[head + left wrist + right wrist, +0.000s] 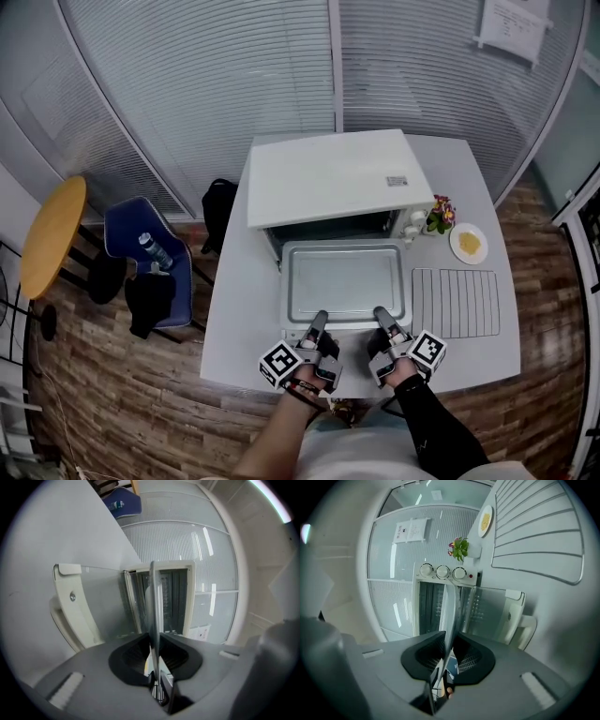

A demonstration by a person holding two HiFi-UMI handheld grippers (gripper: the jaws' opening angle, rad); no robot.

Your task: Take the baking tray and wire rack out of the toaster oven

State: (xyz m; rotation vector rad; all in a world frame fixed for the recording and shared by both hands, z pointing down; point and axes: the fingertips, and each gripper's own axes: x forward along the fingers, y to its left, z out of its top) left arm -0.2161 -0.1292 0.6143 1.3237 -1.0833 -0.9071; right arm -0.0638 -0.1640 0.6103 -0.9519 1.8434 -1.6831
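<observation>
Lying level, baking tray (345, 281) stretches left-right.

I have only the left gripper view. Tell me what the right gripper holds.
Observer: The right gripper is shut on the near edge of the baking tray.
Operator: Report where the wire rack is.
Observer: The wire rack lies flat on the table, right of the tray, outside the toaster oven.
Operator: Name what sits beyond it.
Observer: A plate with yellow food, beside a small flower pot.
</observation>
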